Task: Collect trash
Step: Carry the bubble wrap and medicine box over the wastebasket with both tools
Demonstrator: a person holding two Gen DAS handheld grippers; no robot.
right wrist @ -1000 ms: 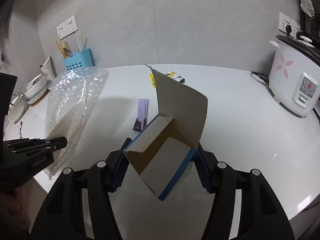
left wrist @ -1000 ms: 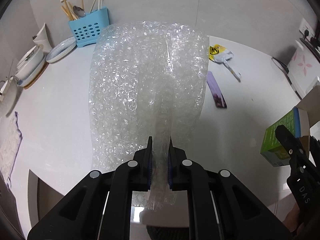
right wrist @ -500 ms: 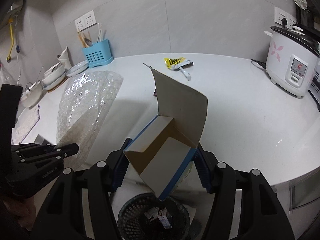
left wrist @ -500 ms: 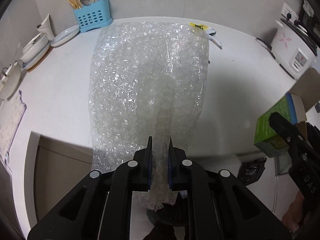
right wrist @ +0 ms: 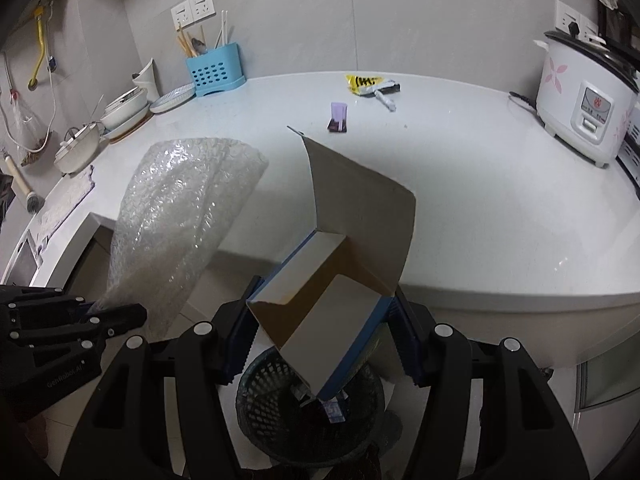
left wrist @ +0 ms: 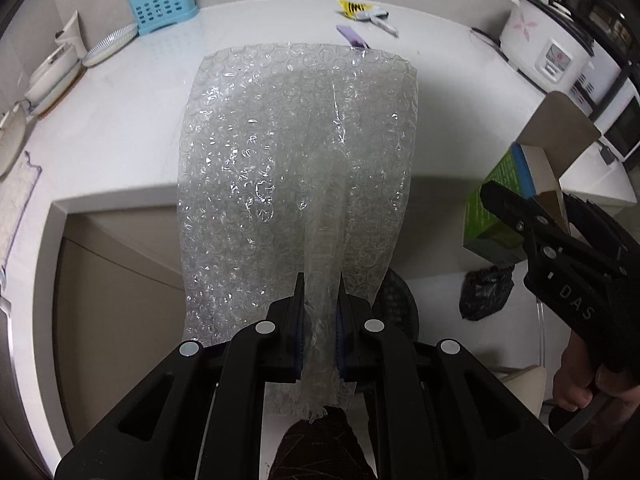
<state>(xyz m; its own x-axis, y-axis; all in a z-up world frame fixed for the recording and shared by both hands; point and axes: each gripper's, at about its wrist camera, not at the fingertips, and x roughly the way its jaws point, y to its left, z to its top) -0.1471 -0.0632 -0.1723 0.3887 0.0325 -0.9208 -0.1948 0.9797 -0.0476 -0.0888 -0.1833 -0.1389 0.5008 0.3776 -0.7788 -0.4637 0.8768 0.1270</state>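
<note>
My left gripper [left wrist: 319,328] is shut on a sheet of clear bubble wrap [left wrist: 296,168] that stands up from its jaws, held off the counter's front edge. My right gripper [right wrist: 320,336] is shut on an open cardboard box [right wrist: 336,280] with blue and green sides, flap up, held right above a dark mesh trash bin [right wrist: 272,412] on the floor. The box [left wrist: 504,204] and right gripper [left wrist: 560,264] show at the right of the left wrist view. The bubble wrap [right wrist: 180,220] and left gripper [right wrist: 116,318] show at the left of the right wrist view.
On the white counter [right wrist: 460,184] lie a purple wrapper [right wrist: 338,116] and a yellow wrapper [right wrist: 366,82]. A blue utensil holder [right wrist: 214,72] and dishes [right wrist: 124,114] stand at the back left, a rice cooker [right wrist: 584,104] at the right. A black bag [left wrist: 486,292] lies on the floor.
Both grippers have pulled back from the counter with their loads. The bubble wrap has left the countertop, and the box now hangs over the trash bin.
</note>
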